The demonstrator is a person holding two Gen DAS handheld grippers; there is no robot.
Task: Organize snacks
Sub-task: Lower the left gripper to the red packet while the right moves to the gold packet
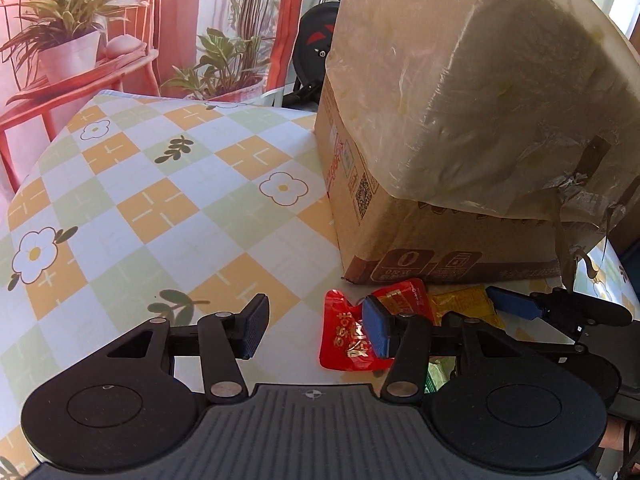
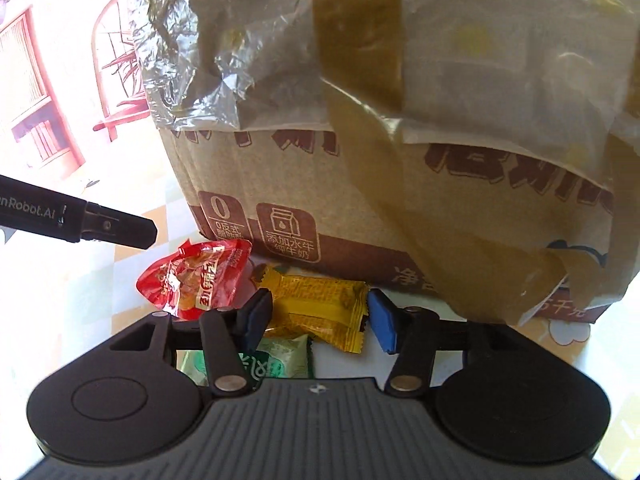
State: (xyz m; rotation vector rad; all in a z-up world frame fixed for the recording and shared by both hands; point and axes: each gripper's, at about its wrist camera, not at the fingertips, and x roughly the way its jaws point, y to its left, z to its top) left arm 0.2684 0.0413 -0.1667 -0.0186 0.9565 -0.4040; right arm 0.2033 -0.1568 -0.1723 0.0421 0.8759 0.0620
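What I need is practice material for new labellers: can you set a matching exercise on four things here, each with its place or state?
1 red packet
2 yellow packet
3 green packet
4 box

A draped in plastic film
B seen in the open gap of the right claw
C leftmost packet
D partly hidden behind a finger

Pairs: 1-C, 2-B, 3-D, 4-A

Both mounted at the wrists, angled steeply down, close to the table [image 1: 132, 184]. Shared: cardboard box [image 1: 404, 236], red packet [image 2: 192, 276], yellow packet [image 2: 320, 300].
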